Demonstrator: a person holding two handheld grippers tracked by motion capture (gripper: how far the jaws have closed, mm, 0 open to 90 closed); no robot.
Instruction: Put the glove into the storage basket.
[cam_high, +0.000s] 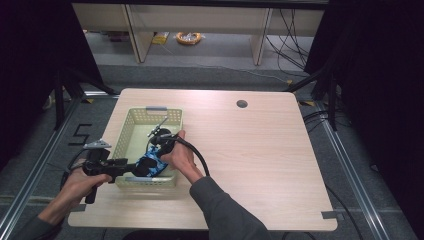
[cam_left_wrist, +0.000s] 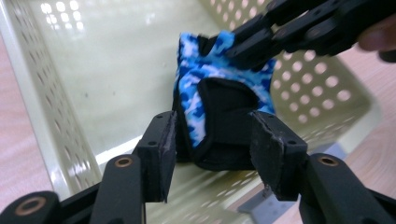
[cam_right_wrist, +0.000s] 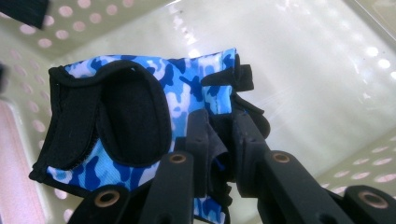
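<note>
We find a blue camouflage glove (cam_high: 152, 162) with black trim held inside the pale perforated basket (cam_high: 131, 131) at its near end — the basket sits on the left half of the desk (cam_high: 260, 150). The right gripper (cam_right_wrist: 218, 140) pinches a black edge of the glove between its jaws. The left gripper (cam_left_wrist: 212, 135) stands spread, its jaws flanking the glove's black cuff — we see no firm clamp.

Blue camouflage glove (cam_right_wrist: 140, 121) held up inside basket (cam_high: 131, 131).
</note>
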